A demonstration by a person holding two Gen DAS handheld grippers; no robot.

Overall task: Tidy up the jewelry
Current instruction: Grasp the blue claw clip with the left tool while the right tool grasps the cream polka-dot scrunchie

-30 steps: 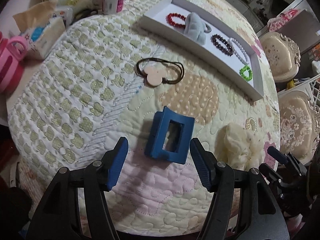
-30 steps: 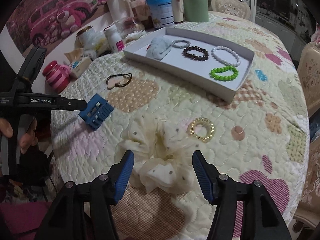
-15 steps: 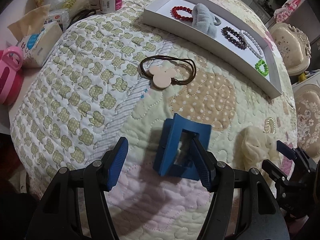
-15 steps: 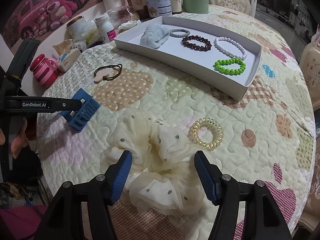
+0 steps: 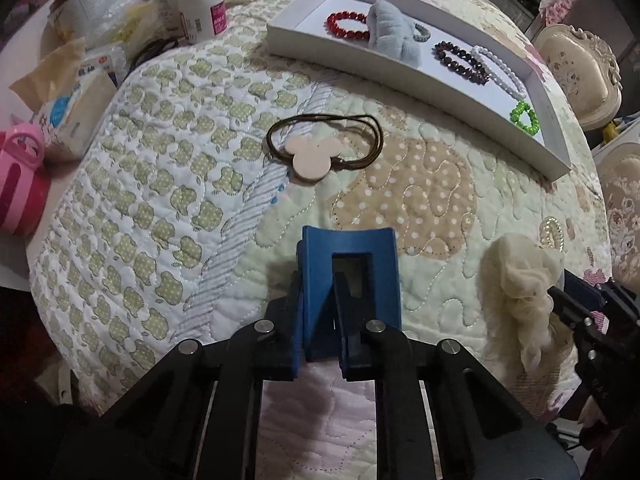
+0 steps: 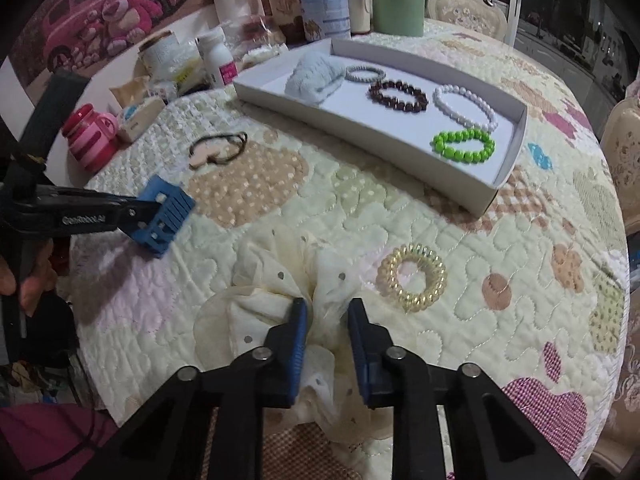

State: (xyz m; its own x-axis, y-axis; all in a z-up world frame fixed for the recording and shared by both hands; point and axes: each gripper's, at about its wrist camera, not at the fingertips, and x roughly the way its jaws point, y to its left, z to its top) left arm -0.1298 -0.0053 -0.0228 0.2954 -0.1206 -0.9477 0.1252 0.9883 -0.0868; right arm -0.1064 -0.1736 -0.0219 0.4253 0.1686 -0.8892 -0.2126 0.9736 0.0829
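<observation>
Open quilted worktop [image 6: 360,208] lies between the near items and the white tray [image 6: 372,128], broken only by the brown hair tie [image 5: 324,148] with its pale charm at mid-surface and the gold spiral hair tie [image 6: 412,276] nearer the right side. The tray's raised wall bars a low approach from the front; inside, bare floor remains beside the green bracelet [image 6: 464,146] and in the corner behind the light blue scrunchie [image 6: 316,76]. Bottles and jars [image 6: 324,8] crowd the far edge, and a pink cup [image 6: 90,142] the left margin.
</observation>
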